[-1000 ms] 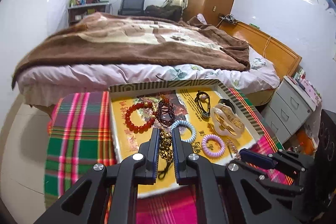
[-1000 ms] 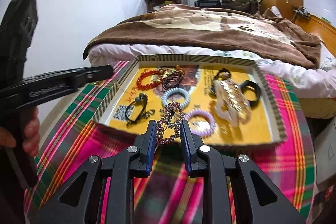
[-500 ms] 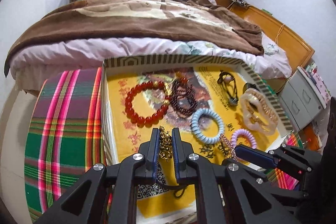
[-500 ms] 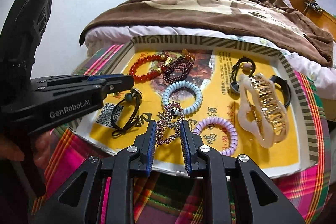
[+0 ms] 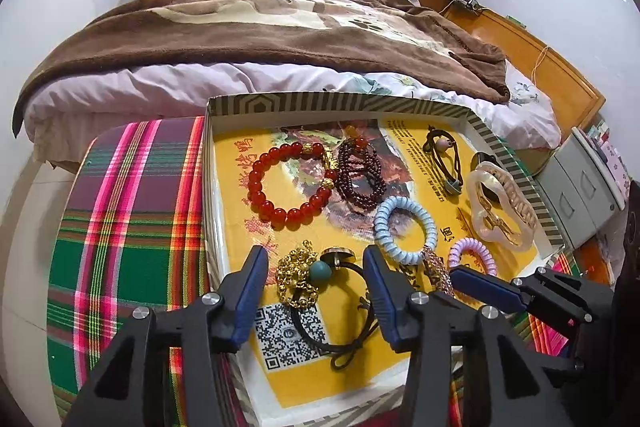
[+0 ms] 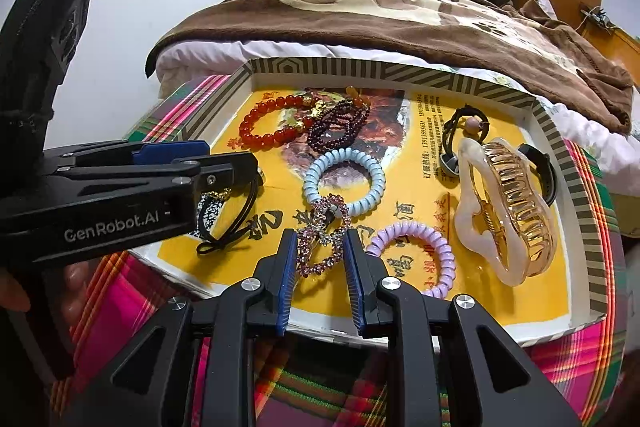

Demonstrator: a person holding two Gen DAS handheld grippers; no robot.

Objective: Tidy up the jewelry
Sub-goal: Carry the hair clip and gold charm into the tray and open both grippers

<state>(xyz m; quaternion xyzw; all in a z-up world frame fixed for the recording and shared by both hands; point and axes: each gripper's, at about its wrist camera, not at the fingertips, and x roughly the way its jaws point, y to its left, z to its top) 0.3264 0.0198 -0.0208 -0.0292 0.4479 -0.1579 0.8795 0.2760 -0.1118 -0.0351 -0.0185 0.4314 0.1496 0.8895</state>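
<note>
Left wrist view: my left claw [image 5: 316, 269] spread wide, released. Gold chain [image 5: 297, 277] lies heaped between fingers on tray [image 5: 332, 101] floor, atop black hair tie [image 5: 344, 323]. Chain light, limp, slippery; best pinched at bunched middle.

Right wrist view: my right claw [image 6: 320, 255] clenched on rhinestone clip [image 6: 322, 237], just above tray's near edge. Clip stiff, light, stones fragile; grip sides gently.
</note>
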